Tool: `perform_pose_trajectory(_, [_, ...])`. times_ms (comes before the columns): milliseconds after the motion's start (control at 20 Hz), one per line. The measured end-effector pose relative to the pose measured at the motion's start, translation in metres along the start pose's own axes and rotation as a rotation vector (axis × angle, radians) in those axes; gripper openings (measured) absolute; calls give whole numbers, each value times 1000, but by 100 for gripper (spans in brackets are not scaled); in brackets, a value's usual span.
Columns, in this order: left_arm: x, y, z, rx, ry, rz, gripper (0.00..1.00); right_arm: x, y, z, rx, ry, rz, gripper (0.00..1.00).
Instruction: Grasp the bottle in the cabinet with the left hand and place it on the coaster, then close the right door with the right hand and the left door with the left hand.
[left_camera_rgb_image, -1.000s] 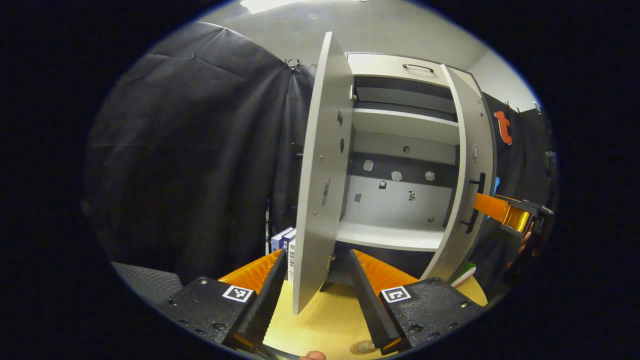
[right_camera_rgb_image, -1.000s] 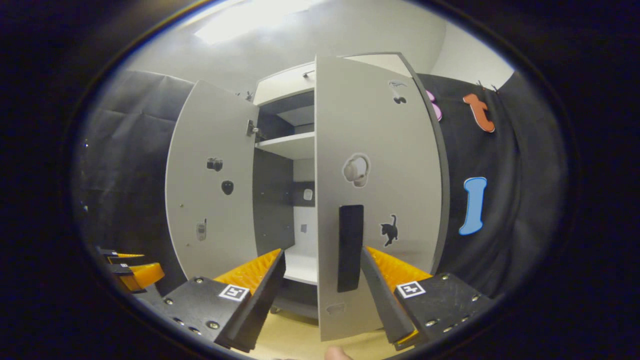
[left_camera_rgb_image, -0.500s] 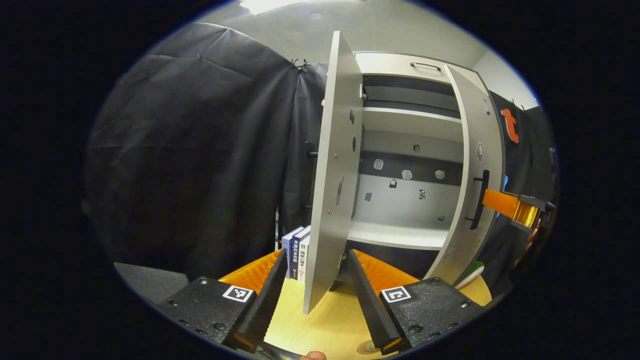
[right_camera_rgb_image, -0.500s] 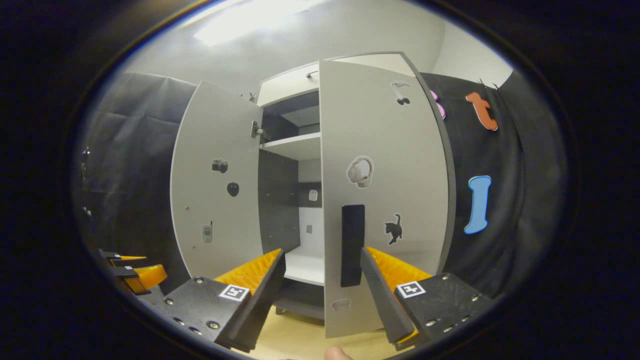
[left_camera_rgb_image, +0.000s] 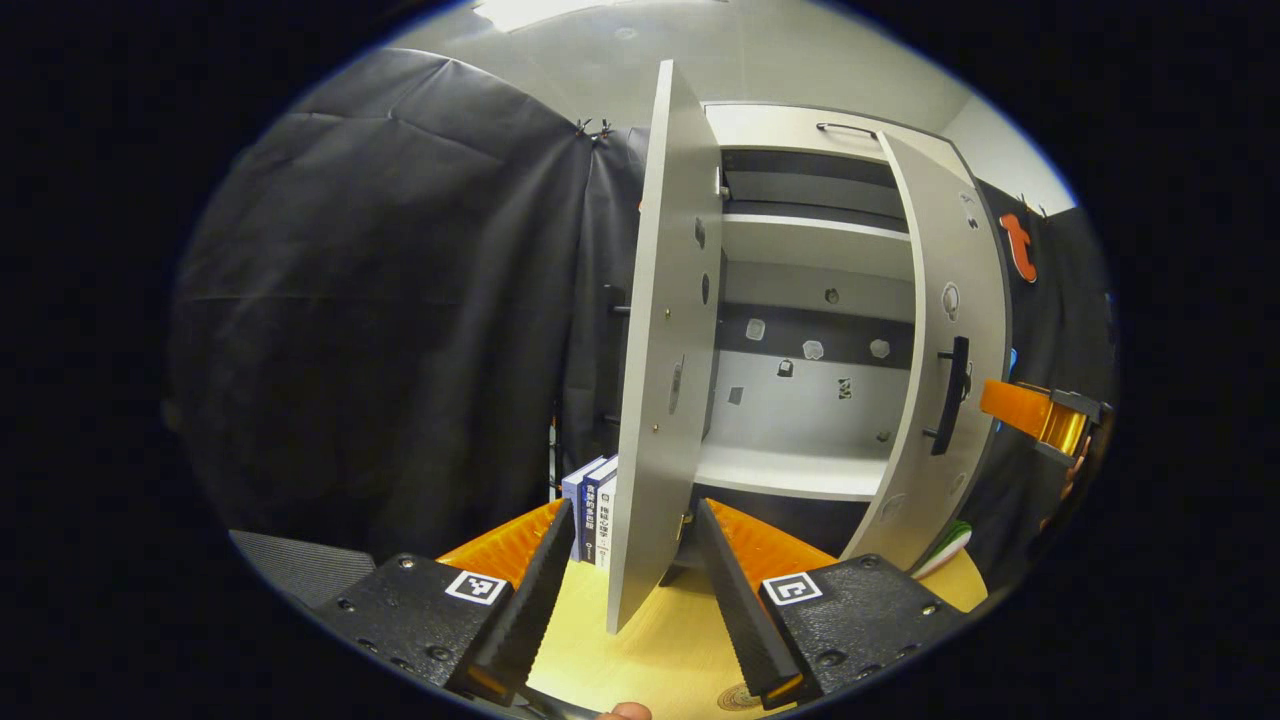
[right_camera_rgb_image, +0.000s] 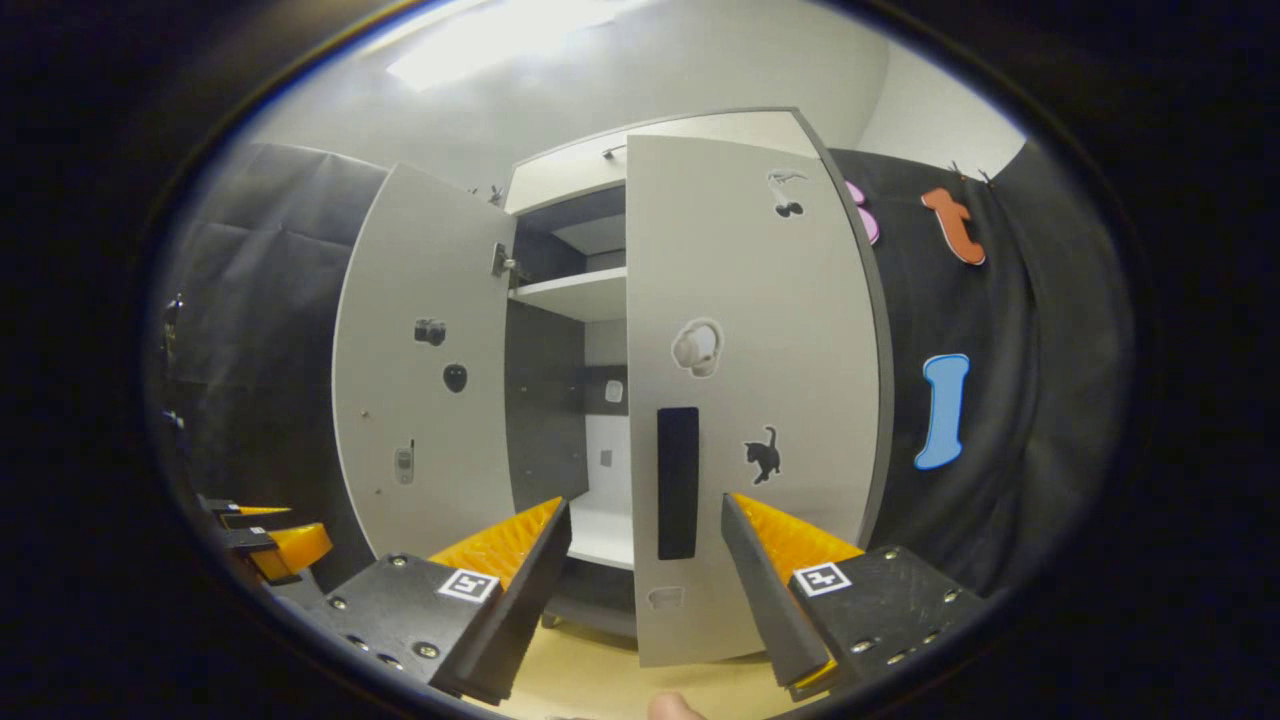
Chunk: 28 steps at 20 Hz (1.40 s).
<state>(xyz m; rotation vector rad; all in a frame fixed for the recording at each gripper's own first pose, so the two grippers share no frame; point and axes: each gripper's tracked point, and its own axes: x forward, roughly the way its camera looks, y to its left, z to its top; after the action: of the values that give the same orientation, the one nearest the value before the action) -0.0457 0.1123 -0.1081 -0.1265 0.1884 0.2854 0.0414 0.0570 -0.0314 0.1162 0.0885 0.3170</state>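
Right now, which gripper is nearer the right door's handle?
Right. The right gripper sits just in front of the right door's handle, fingers open to either side. The left gripper straddles the left door edge, farther off.

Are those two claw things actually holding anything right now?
No. Both the left gripper and right gripper are open. The left door and right door's handle stand between their fingers, ungripped.
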Motion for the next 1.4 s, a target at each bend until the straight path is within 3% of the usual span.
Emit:
perform_pose_trajectory(150, [4,4,1,2,-1,6,82,-4,-5,1,-8,-1,-14,88])
perform_pose_trajectory(200, [6,5,2,4,-2,7,78,-4,-7,1,-12,-3,-21,88])
perform_pose_trajectory(600, [24,21,8,31,-15,20,78,-11,-22,3,-30,-11,-73,92])
perform_pose_trajectory(650, [28,24,9,31,-16,25,74,-11,-24,5,-33,-11,-81,92])
perform_pose_trajectory(700, [32,28,10,31,-16,29,78,-10,-22,4,-35,-11,-89,88])
perform_pose_trajectory(900, [50,44,14,30,-27,49,78,-14,-28,7,-43,-21,-129,92])
perform_pose_trajectory(1300, [83,56,17,27,-35,47,78,-20,-34,10,-41,-34,-207,88])
perform_pose_trajectory(1400, [86,58,18,35,-36,44,78,-20,-35,8,-38,-29,-211,92])
